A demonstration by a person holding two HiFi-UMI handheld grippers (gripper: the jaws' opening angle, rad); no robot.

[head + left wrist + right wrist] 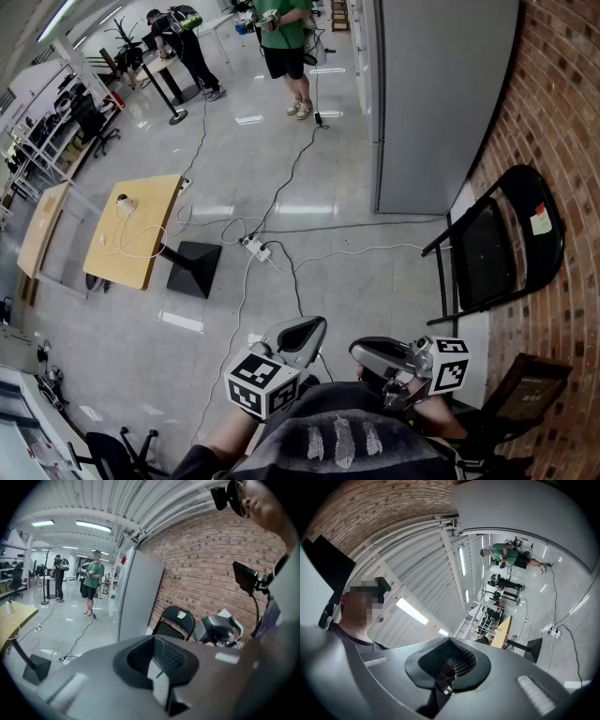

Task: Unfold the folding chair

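The black folding chair (492,246) leans folded against the brick wall (562,112) at the right of the head view, with a yellow note on its backrest. It also shows in the left gripper view, where the chair (176,622) stands beyond my jaws. Both grippers hang low in front of my body, well short of the chair. My left gripper (302,332) is shut with nothing in it, as the left gripper (157,662) jaws show. My right gripper (375,352) is also shut and empty. In its own view the right gripper (448,665) tilts up toward the ceiling.
A tall grey cabinet (441,94) stands left of the chair. Cables and a power strip (255,248) cross the glossy floor. A wooden table (136,230) on a black base (195,267) is at the left. Two people (286,47) stand far off. A dark framed object (525,389) sits at the lower right.
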